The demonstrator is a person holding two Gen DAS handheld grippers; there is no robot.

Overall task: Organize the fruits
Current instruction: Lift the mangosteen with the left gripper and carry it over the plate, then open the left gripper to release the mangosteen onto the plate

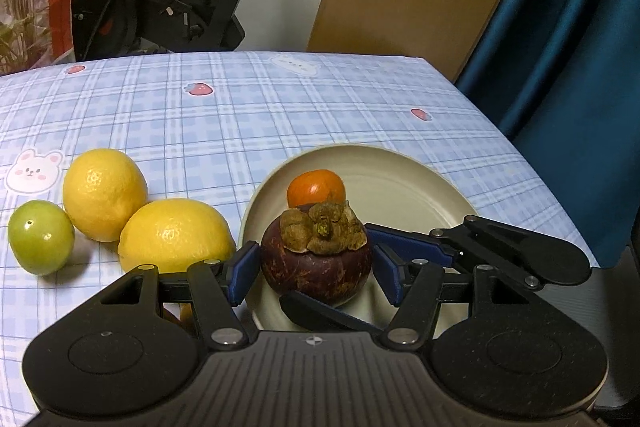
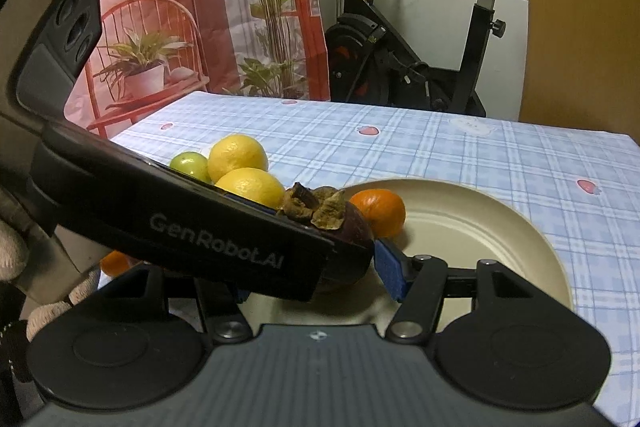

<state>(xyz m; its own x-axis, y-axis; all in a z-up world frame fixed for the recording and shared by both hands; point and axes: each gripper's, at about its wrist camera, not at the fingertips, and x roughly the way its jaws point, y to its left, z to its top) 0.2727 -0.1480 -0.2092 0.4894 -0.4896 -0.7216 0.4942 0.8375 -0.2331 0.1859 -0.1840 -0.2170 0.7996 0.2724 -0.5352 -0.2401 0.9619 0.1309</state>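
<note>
A dark purple mangosteen (image 1: 316,263) with a dry brown cap is at the near left part of the cream plate (image 1: 400,187). My left gripper (image 1: 316,269) is shut on it, blue pads against its left and right sides. My right gripper (image 2: 316,279) is also closed around the mangosteen (image 2: 348,227); its right pad touches the fruit, and its left pad is hidden behind the left gripper's body. Its fingers (image 1: 500,247) cross the left wrist view, one behind the fruit and one in front. I cannot tell whether the fruit rests on the plate. A small orange fruit (image 1: 316,189) lies on the plate behind it.
Two lemons (image 1: 104,193) (image 1: 176,235) and a green fruit (image 1: 40,237) lie on the checked tablecloth left of the plate. Another orange fruit (image 2: 114,263) shows under the left gripper. A gloved hand (image 2: 12,251) is at the left edge. An exercise bike (image 2: 400,47) stands beyond the table.
</note>
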